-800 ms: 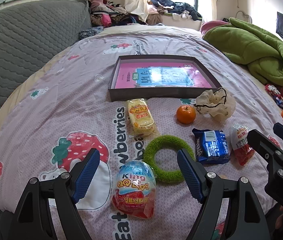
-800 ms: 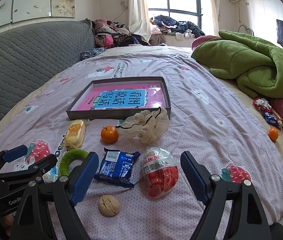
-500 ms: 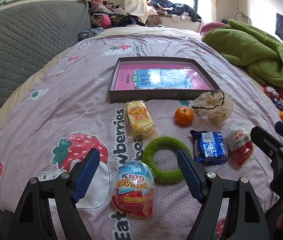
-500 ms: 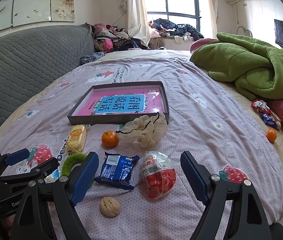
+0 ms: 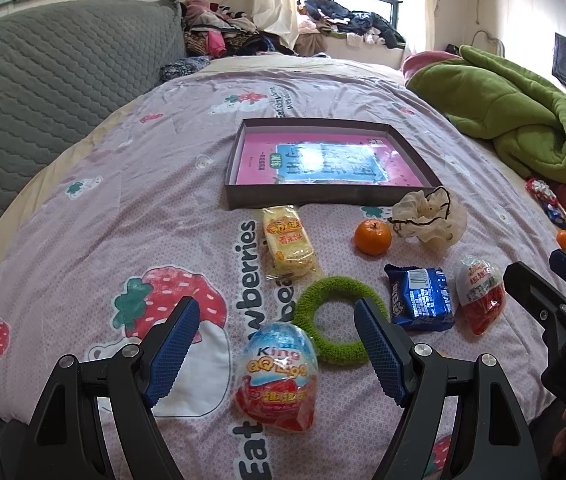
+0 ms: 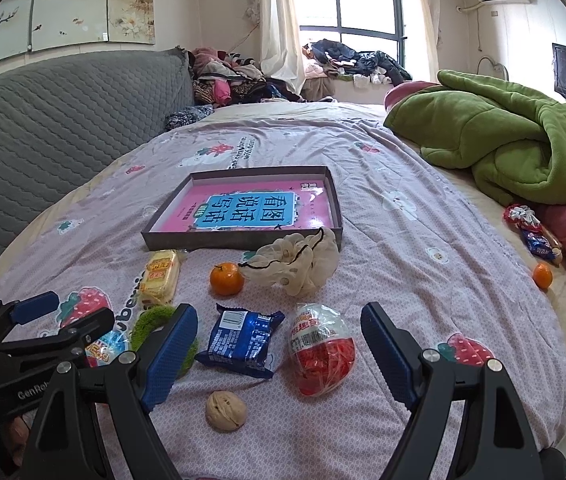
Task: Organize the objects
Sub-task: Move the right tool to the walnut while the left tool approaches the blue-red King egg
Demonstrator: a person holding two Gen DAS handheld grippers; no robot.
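Both views have tipped up a little since the earlier frames, so more of the far room shows and the objects sit slightly lower in frame; nothing on the bed has shifted. Our left hand-held gripper (image 5: 275, 344) hangs with its jaws spread wide and empty over the blue-topped King egg (image 5: 277, 376), low centre of the left view, and our right hand-held gripper (image 6: 279, 352) is equally wide and empty around the red-filled egg (image 6: 321, 354) and the blue snack packet (image 6: 243, 342). We judge the shallow grey box (image 5: 323, 200), centre frame with a pink book inside, to be the target. To start well we would come down square on one egg, pads across its narrower width, closing gently because the wrapper looks slippery. The green ring (image 5: 337, 318) touches the left egg's edge, so we should avoid catching it. The walnut (image 6: 226, 410) appears only in the right view, and the right gripper hides part of the ring there.
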